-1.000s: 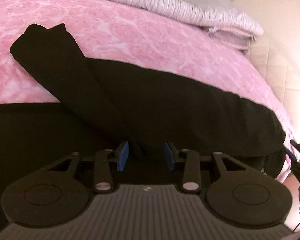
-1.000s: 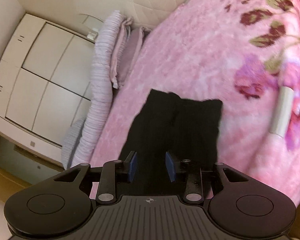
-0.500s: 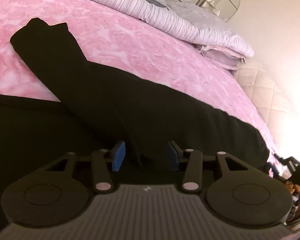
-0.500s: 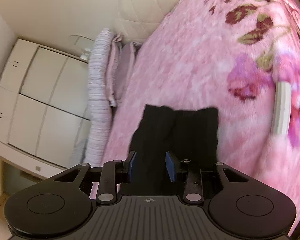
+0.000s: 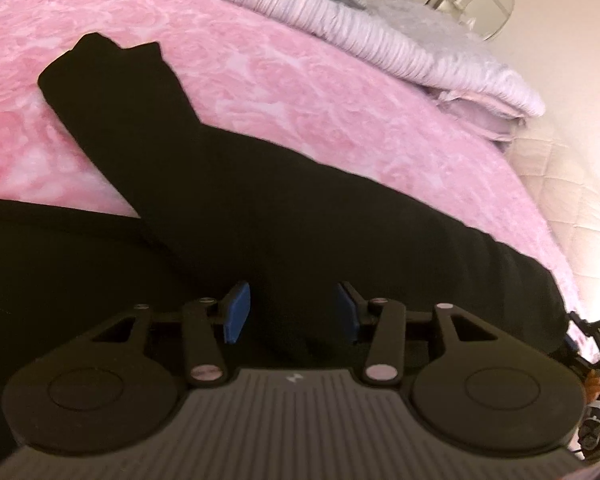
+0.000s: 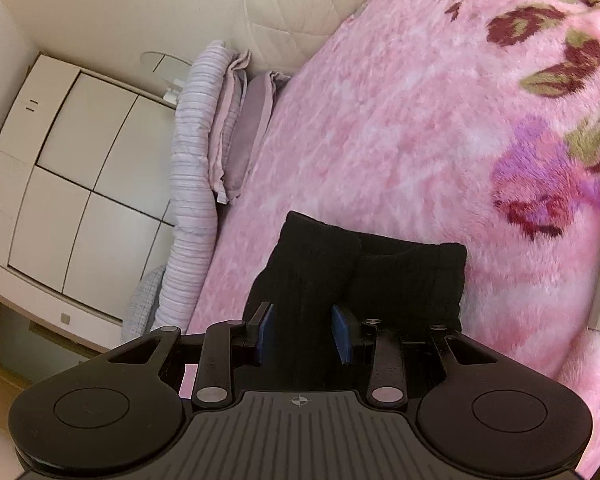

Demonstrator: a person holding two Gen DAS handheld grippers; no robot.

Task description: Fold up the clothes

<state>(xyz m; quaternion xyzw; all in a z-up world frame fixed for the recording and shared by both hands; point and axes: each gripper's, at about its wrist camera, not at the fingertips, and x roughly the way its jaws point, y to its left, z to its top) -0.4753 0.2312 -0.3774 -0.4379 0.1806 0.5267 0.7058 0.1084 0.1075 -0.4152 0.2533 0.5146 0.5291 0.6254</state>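
No words, numbers or brand names could be read in either view. The only signs were two small pale marks moulded on the grey ribbed housings at the bottom edge of each view: an angular emblem on the left gripper (image 5: 294, 309) body, too small to make out, and a crosshair-in-circle mark on the right gripper (image 6: 303, 334) body. The wardrobe (image 6: 72, 184) doors carried no legible label.

Black garment (image 5: 300, 220) lies partly folded on bed.
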